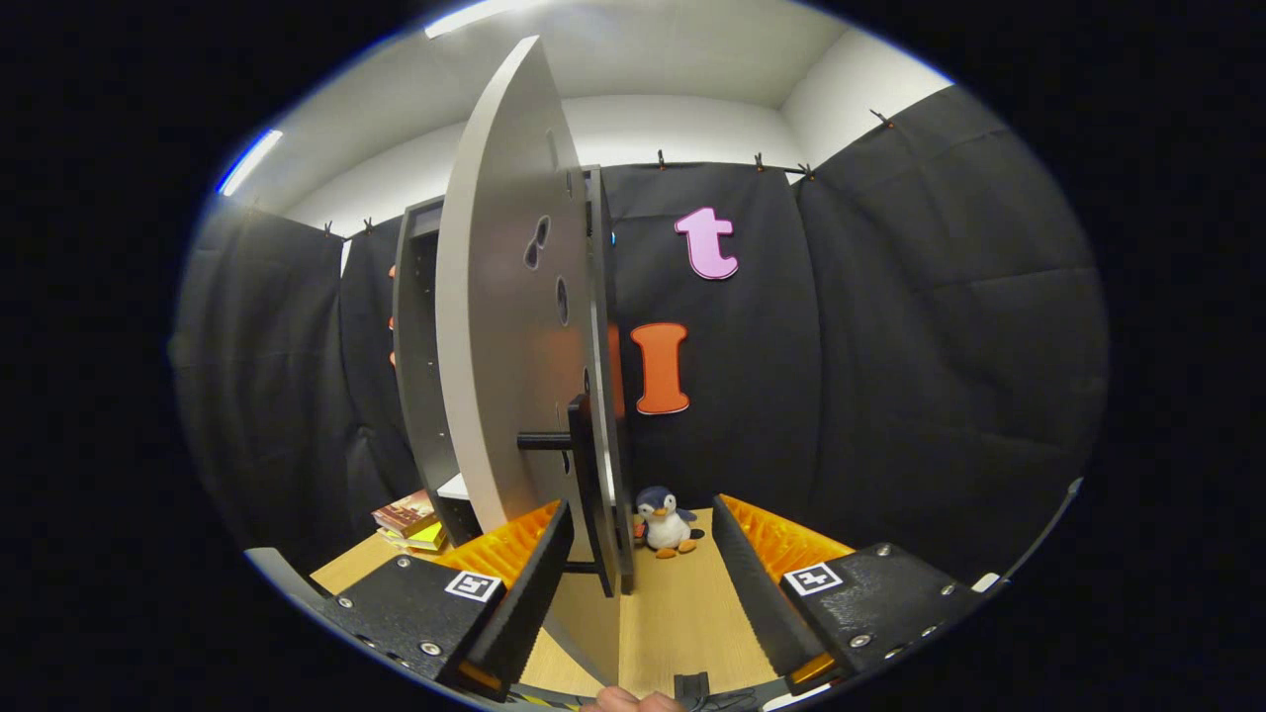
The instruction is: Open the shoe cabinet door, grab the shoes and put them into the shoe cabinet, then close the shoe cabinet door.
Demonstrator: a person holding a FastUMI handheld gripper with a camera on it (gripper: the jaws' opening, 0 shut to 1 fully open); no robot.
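The shoe cabinet [420, 376] is largely hidden behind its open door [504, 326], a smooth grey panel seen almost edge-on with a dark bar handle [584, 494]. The gripper [641, 554] is held spread apart, gripping nothing (the handle lies between its fingers). A plush penguin [665, 521] is seen beyond, and stacked books [410, 522] partly cut off.

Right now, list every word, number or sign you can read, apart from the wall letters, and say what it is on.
Books beside the cabinet: cover print too small to read.
Square markers on the gripper: black-and-white patterns, no words.
The jaws stand open, with the cabinet door edge between them.
Nothing else carries text.
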